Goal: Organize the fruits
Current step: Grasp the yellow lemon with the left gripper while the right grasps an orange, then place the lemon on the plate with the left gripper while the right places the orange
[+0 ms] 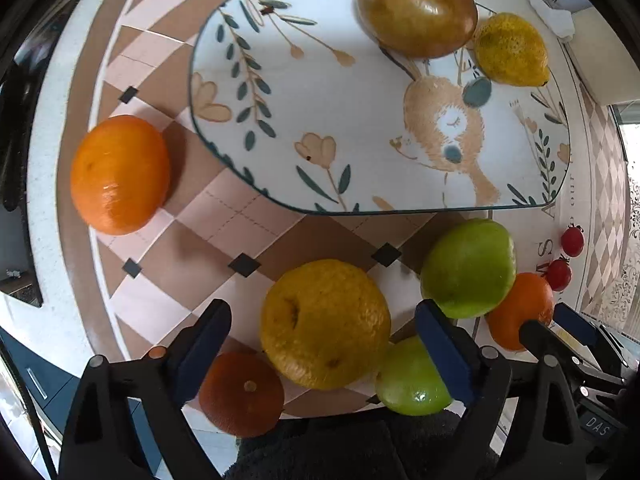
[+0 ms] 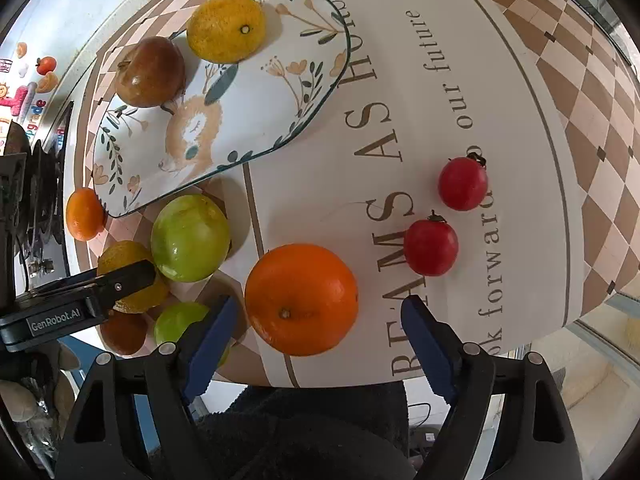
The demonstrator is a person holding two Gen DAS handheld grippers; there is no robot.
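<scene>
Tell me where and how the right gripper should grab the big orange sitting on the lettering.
Take the orange across its widest girth, coming straight down from above. It sits stem-up with round flanks bare on both sides, and the open right gripper already straddles it. The tomato and green apple stand apart from it, so the fingers should have room to pass.

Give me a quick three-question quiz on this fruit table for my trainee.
1. True or false: the plate already holds two fruits.
2. Which fruit sits between the right gripper's open fingers? A) green apple B) orange C) tomato
3. Fill in: the two small red tomatoes lie on the ____, not on the plate.

Key:
1. True: a brown apple and a lemon.
2. B: the orange, not yet gripped. The left gripper likewise straddles a yellow orange.
3. Table.
</scene>
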